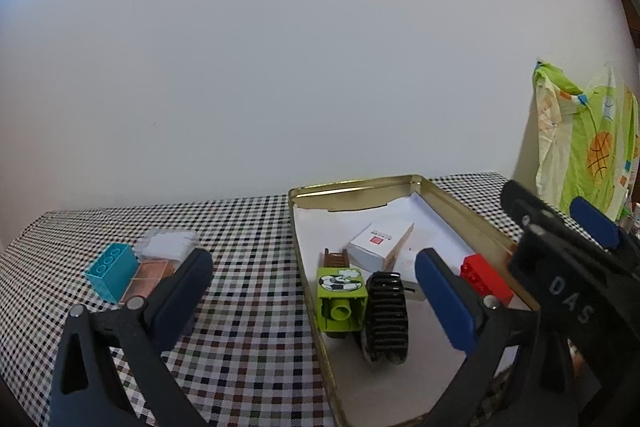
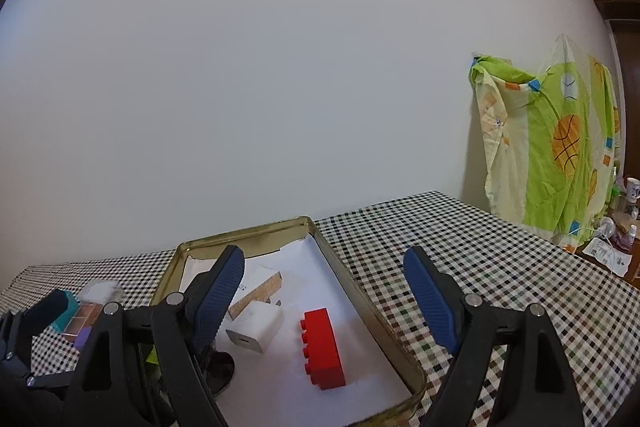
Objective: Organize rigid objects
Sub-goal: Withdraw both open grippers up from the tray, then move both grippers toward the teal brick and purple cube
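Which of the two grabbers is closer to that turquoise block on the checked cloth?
Left. The left gripper has one finger right beside the turquoise block, outside the tin. The right gripper hovers over the gold tin, further away.

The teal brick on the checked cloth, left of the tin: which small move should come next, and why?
Probably bring the left gripper toward the teal brick. Its jaws are open and hold nothing, and the brick lies outside the gold tin, where the red brick already sits.
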Demonstrator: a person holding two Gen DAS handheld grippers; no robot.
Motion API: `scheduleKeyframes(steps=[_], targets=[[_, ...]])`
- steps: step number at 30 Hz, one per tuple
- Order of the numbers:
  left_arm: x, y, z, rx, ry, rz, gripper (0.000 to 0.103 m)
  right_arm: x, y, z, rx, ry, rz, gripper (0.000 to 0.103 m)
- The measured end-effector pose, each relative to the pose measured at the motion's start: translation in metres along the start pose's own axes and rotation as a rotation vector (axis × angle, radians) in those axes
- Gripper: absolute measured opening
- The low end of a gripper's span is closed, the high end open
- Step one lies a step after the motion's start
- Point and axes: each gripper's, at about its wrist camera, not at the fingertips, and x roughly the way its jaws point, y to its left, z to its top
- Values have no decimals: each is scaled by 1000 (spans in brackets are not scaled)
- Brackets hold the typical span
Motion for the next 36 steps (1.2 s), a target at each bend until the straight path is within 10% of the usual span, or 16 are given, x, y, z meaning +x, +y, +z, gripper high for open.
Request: scheduleKeyframes(steps=[23,36], targets=[[-27,59,-9,-3,-32,73,102,-49,41,-12,8,-92,7,84],[-23,148,-15,-53,13,187,102,-41,110,-26,-71,7,135,84]])
